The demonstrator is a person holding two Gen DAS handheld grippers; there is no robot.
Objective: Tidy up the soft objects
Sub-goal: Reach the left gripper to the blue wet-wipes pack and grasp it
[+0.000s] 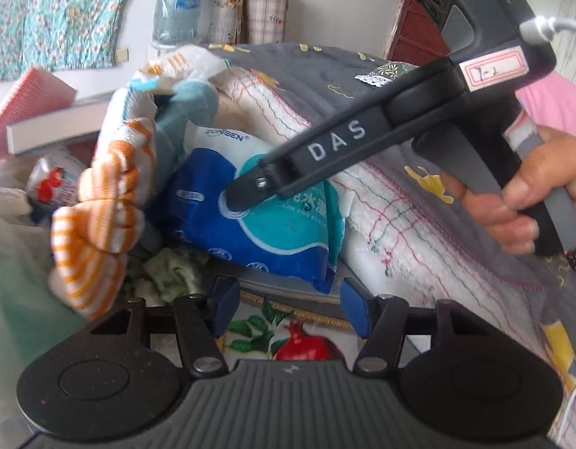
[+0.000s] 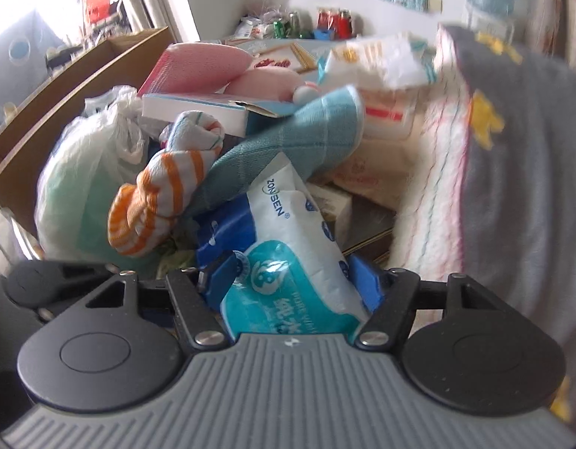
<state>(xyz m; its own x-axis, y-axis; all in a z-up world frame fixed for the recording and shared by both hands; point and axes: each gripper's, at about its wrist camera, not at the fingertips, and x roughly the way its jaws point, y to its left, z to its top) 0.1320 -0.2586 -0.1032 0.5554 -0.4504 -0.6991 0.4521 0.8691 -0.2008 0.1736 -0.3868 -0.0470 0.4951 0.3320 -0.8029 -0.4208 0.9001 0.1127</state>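
A blue, teal and white wipes pack (image 1: 250,224) lies in a heap of soft things. In the right wrist view the pack (image 2: 288,232) fills the gap of my right gripper (image 2: 293,286), and both blue pads touch its sides. From the left wrist view that right gripper (image 1: 237,200) comes in from the right, held by a hand (image 1: 527,194), with its tip on the pack. My left gripper (image 1: 290,303) stands open just in front of the pack, nothing between its pads. An orange-striped white sock (image 1: 101,217) (image 2: 157,202) and a teal knit cloth (image 2: 288,138) lie left of the pack.
A folded white blanket with coloured stitching (image 1: 362,202) and a grey quilt (image 1: 306,71) lie to the right. A white and pink box (image 1: 45,119), a green-filled plastic bag (image 2: 82,187) and a cardboard box wall (image 2: 82,75) stand left. A pomegranate-print surface (image 1: 299,340) shows under my left gripper.
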